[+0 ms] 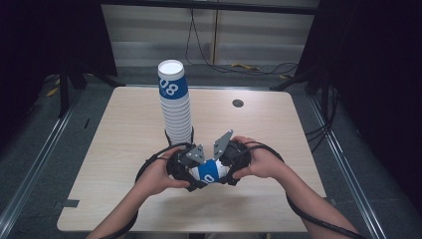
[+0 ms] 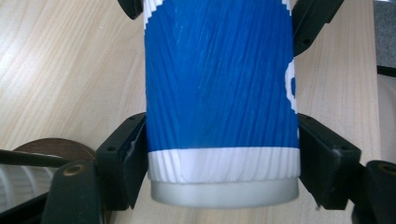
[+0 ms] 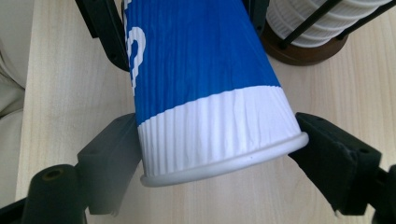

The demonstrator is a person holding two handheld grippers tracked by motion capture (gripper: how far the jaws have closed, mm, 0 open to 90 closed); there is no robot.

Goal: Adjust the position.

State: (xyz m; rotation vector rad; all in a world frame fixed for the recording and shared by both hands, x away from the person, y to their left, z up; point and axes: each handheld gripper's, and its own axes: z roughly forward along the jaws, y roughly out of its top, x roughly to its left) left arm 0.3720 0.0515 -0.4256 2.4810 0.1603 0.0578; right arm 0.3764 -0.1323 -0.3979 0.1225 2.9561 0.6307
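Note:
A blue and white ribbed paper cup (image 1: 209,172) lies level between my two grippers, just above the wooden table (image 1: 119,149). My left gripper (image 1: 193,173) is shut on the cup's narrow base end (image 2: 224,186), its black pads (image 2: 135,156) pressing on both sides. My right gripper (image 1: 226,169) is shut on the wide end, with its pads (image 3: 116,151) against the white band just behind the rolled rim (image 3: 224,163). In each gripper view the far gripper's jaws show at the top, gripping the cup's other end.
A tall stack of the same cups (image 1: 175,107) stands in a wire holder on a brown base (image 3: 303,51), just beyond the grippers. A dark round grommet (image 1: 238,103) sits in the table at the back right. Cables trail from both grippers.

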